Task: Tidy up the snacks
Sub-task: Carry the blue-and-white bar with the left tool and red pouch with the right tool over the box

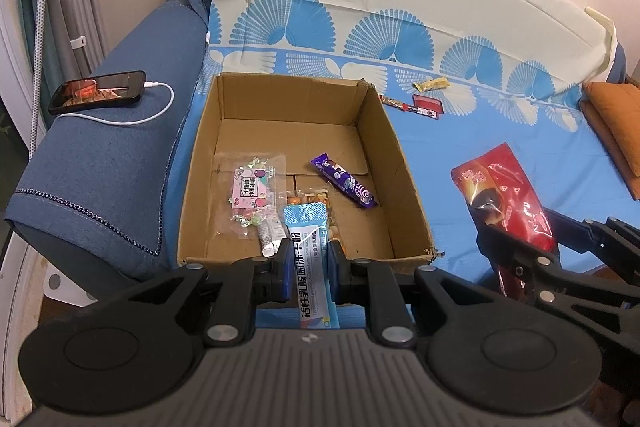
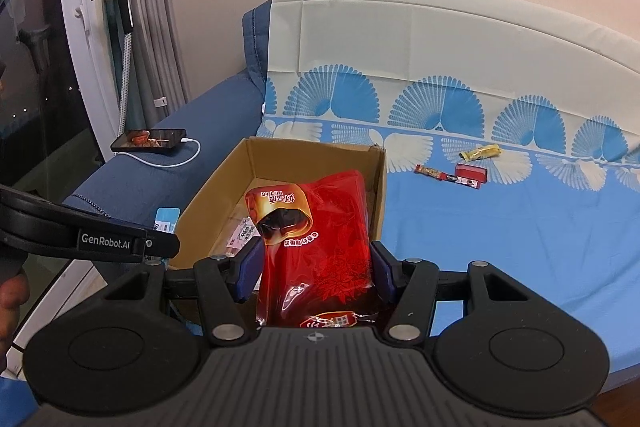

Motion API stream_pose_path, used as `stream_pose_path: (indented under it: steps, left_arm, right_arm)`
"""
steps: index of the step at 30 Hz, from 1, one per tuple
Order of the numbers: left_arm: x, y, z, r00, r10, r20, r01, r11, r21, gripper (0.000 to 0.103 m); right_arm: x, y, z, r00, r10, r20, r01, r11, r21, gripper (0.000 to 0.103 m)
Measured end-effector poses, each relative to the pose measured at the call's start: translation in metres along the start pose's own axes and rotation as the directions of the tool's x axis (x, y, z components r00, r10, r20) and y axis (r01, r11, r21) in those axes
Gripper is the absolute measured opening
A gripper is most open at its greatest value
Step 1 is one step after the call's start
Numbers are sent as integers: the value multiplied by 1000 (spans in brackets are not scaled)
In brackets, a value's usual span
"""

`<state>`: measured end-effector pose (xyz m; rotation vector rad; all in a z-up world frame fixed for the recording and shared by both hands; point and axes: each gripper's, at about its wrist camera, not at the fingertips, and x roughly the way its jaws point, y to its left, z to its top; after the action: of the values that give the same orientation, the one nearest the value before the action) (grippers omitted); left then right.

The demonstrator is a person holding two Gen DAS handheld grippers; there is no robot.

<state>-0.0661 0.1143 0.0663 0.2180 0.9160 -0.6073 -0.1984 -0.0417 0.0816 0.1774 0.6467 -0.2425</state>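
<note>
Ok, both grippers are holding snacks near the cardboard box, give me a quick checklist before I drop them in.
1. Left gripper shut on the blue sachet: ok.
2. Right gripper shut on the red bag: ok.
3. Sachet tip over the cardboard box opening: ok.
4. Red bag fully over the box: cannot tell.
5. Free floor space in the box behind the purple bar: ok.
6. Loose snacks still on the sheet, such as the yellow wrapper: not ok.

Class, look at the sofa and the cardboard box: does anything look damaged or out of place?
The box has torn rim corners. Three small snacks lie loose on the blue cover, outside it.
</note>
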Motion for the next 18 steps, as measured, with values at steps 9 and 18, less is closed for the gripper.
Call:
stream_pose_path:
  steps: [9,18]
  left_arm:
    - [2,2,1,1000,-1,-3,1,1000,-8,19]
    - [6,8,6,1000,8,-5,-8,1000,-25,19]
  right_arm:
    - [4,1,0,1000,1,-12,-1,1000,2,59]
    - [11,2,2,1000,3,-28,-3,1000,-5,59]
